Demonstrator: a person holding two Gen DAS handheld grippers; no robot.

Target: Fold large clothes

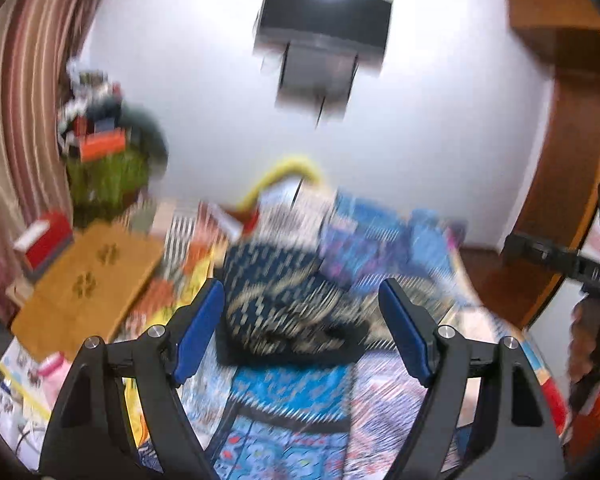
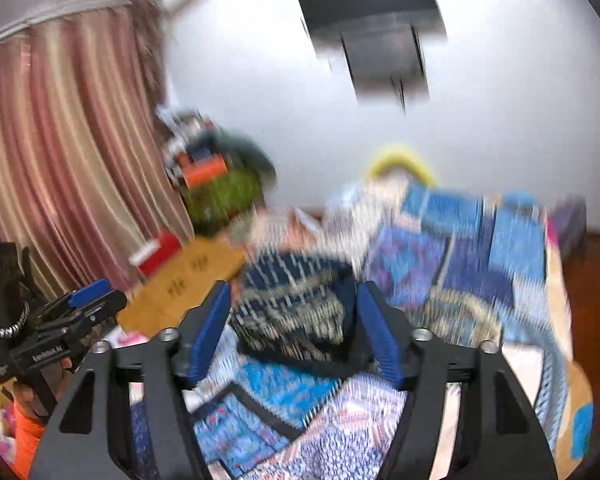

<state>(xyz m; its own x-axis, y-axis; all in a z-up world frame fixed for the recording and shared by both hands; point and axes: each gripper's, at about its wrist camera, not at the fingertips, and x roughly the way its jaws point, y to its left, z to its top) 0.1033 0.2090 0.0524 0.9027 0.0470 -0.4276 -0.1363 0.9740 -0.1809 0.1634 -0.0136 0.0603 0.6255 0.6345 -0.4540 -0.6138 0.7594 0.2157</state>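
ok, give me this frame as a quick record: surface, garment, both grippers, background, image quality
surface: patchwork bedspread, mostly blue
garment: dark blue patterned cloth, bunched on the bedspread, not in either gripper
left gripper: open, nothing between the pads
right gripper: open, nothing gripped
background: striped curtain, wall-mounted TV, brown mat on the floor
image quality: heavy motion blur in both wrist views

A dark navy garment (image 1: 284,300) with a pale cream pattern lies bunched in a rumpled, partly folded heap on the blue patchwork bedspread (image 1: 284,396)
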